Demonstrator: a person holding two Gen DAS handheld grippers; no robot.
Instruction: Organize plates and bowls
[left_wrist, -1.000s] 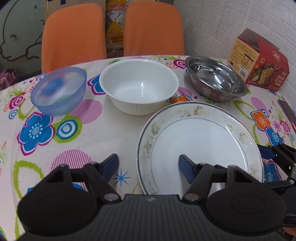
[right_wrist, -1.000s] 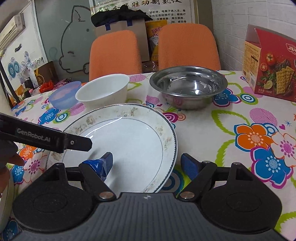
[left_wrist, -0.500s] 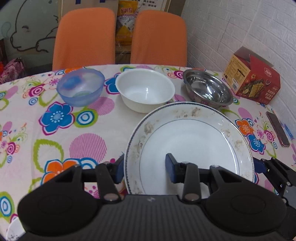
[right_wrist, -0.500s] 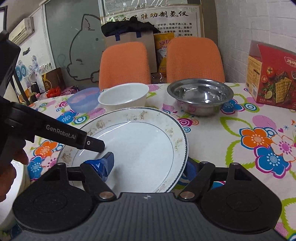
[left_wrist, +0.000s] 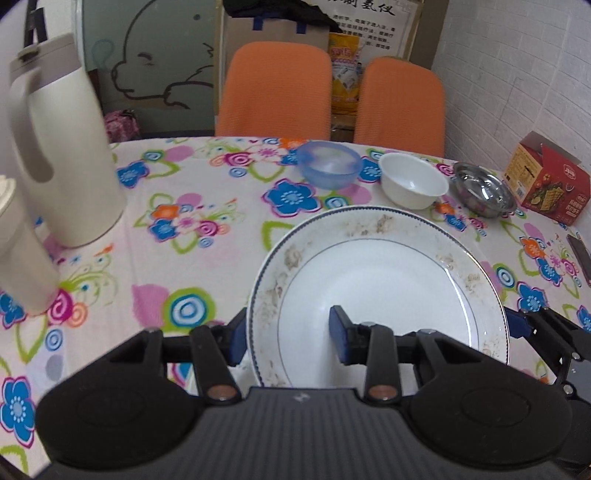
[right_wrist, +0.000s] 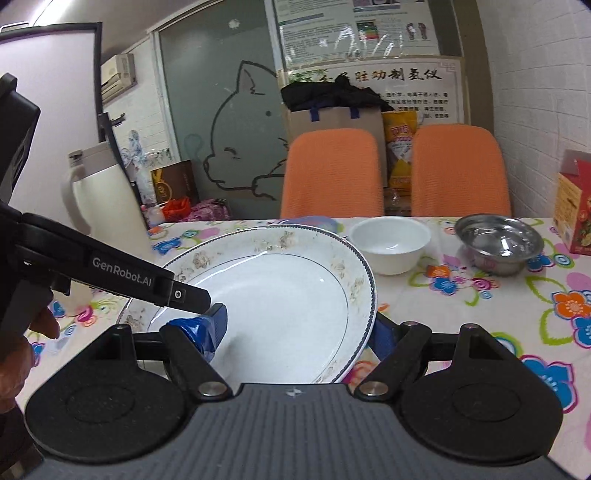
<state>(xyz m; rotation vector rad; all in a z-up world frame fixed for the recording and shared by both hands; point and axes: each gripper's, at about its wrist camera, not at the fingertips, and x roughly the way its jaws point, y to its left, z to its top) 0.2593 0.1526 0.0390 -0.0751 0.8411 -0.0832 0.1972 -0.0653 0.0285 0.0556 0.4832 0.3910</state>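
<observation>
- fingers of the left gripper (left_wrist: 288, 332) sit narrow on the left rim of the plate (left_wrist: 376, 295), one blue pad (left_wrist: 338, 328) inside the dish and the other outside under the edge.
- fingers of the right gripper (right_wrist: 299, 328) clamp the plate's opposite rim, one blue pad (right_wrist: 212, 325) on the inner face, the other tucked behind the edge.
- plate is white with a dark blue rim line and faded floral marks, held between both grippers, tilted and raised above the floral tablecloth (left_wrist: 177, 229).
- beyond it, in a row near the table's far edge: blue bowl (left_wrist: 328, 164), white bowl (left_wrist: 413, 181), steel bowl (left_wrist: 484, 190), each apart from its neighbour.
- red cracker box (left_wrist: 546, 184) stands just right of the steel bowl.
- cream jug (left_wrist: 62, 147) stands at the table's left.
- two orange chairs (left_wrist: 275, 88) behind the table.
</observation>
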